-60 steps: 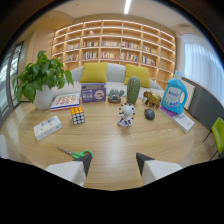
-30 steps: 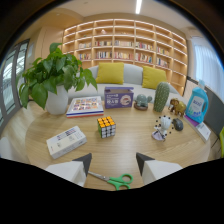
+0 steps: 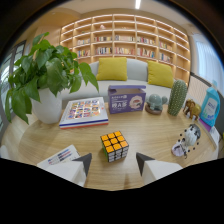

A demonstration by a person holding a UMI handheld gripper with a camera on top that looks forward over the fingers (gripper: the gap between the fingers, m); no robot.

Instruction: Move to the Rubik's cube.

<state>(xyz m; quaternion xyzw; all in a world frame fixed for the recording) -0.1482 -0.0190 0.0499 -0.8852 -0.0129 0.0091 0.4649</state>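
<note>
Wooden bookshelves (image 3: 131, 41) across the back wall; grey sofa (image 3: 131, 75) with yellow cushions (image 3: 112, 68) — ceiling light (image 3: 137, 4) overhead

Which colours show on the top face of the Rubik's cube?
Mostly orange and yellow squares on the black-framed plastic Rubik's cube, seen in the gripper view, just ahead of the open gripper.
</note>
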